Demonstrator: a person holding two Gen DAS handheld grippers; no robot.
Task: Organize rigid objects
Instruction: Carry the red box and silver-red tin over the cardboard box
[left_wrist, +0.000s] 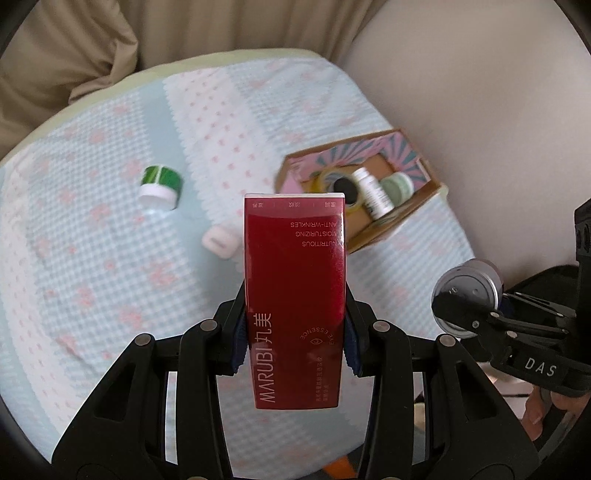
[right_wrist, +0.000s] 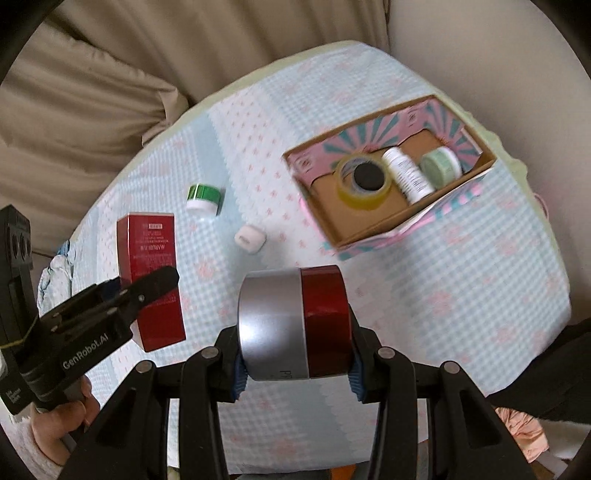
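Left wrist view: the left claw (left_wrist: 295, 339) grips a red carton (left_wrist: 295, 295) by its sides, raised over the patterned counter (left_wrist: 110, 295). Far right stands an open cardboard box (left_wrist: 413, 206); a green jar (left_wrist: 161, 185) lies far left.

Right wrist view: the right claw (right_wrist: 295, 363) clamps a red-and-silver jar (right_wrist: 293, 323) above the counter, the box (right_wrist: 369, 229) beyond it holding a tape roll (right_wrist: 365, 181) and a white bottle (right_wrist: 408, 175).
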